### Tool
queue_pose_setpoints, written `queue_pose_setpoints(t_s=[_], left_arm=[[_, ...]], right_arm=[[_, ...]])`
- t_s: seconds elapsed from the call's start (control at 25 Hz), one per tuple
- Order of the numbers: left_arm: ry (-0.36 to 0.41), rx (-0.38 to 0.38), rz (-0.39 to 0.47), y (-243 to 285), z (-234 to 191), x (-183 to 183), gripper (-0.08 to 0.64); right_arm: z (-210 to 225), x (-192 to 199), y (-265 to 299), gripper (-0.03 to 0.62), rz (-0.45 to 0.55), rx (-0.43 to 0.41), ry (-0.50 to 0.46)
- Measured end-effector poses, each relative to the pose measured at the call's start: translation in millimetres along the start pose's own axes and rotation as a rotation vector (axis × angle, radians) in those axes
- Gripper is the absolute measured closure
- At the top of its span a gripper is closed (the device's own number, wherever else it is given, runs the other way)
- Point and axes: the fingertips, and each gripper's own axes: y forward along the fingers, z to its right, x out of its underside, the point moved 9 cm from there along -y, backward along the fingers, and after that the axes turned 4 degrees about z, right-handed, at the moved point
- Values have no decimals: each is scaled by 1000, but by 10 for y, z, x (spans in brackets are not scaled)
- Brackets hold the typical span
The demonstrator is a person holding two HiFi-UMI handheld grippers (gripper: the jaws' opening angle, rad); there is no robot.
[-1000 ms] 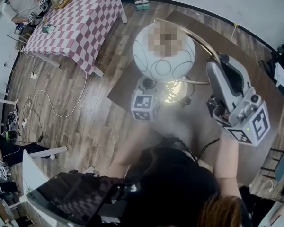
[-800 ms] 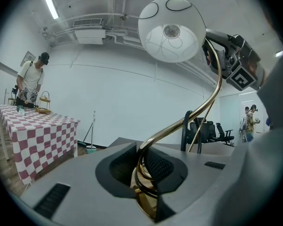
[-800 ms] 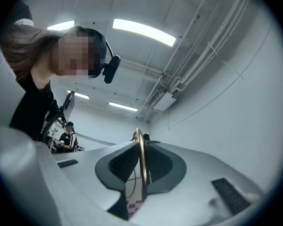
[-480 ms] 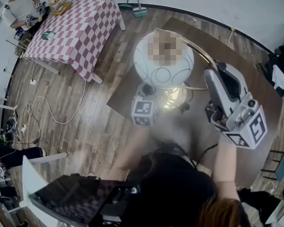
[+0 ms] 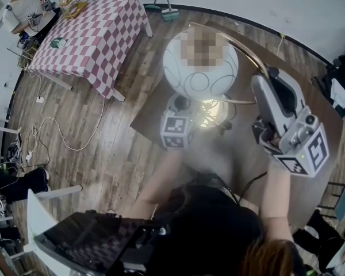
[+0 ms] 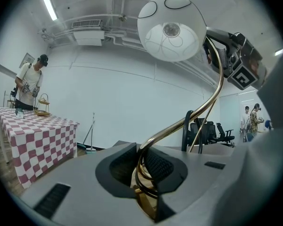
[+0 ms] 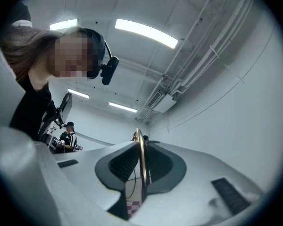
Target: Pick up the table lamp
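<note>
The table lamp has a white globe shade (image 5: 187, 82) with thin dark swirls, a curved brass arm (image 5: 241, 43) and a shiny brass base (image 5: 211, 112). My left gripper (image 5: 184, 104) sits low beside the base. In the left gripper view it (image 6: 142, 167) is shut on the coiled brass stem (image 6: 179, 126), with the shade (image 6: 172, 29) high above. My right gripper (image 5: 264, 75) is shut on the upper arm to the right of the shade. In the right gripper view the thin brass rod (image 7: 140, 147) runs upright between its jaws (image 7: 141, 168).
Under the lamp is a dark brown table (image 5: 313, 117). A red-and-white checked table (image 5: 98, 27) stands at the back left with a person (image 5: 23, 4) beside it. Cables (image 5: 57, 125) lie on the wood floor; a broom (image 5: 168, 4) leans at the wall. Office chairs (image 6: 212, 131) stand behind.
</note>
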Motion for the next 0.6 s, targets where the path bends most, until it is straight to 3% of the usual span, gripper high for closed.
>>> queue_pose_setpoints(t_s=[0.6], left_arm=[[8,6,5,39,-39,-160,514]], right_arm=[[9,-106,124,546,4,-7,-20]])
